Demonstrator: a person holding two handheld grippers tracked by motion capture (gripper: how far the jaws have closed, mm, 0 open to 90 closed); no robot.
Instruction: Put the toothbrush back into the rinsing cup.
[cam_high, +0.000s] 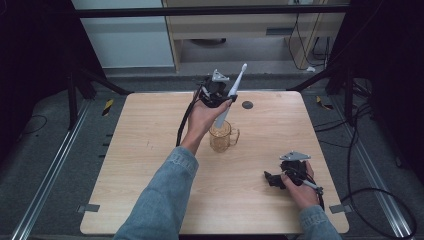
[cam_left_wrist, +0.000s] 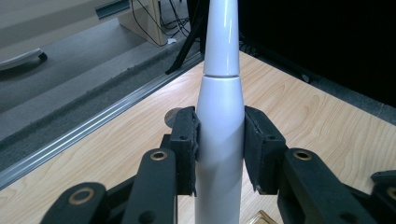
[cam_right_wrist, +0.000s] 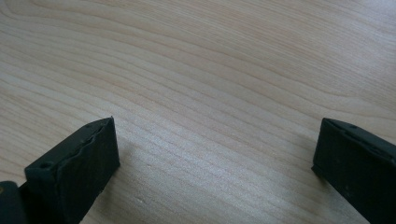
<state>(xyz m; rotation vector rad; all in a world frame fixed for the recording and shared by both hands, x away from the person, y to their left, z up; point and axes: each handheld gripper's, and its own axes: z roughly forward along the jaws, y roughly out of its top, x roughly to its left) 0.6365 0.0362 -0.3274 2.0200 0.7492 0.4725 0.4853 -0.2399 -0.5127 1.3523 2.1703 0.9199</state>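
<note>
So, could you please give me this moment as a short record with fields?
surface: wooden table
left gripper: shut on the toothbrush, raised above the table
toothbrush: white, tilted, lower end over the mug; whether it is inside cannot be told
mug: amber, see-through, upright near the table's middle, handle to the right
right gripper: open, nothing between the jaws, low over bare wood at the near right
other: dark round disc on the table beyond the mug
</note>
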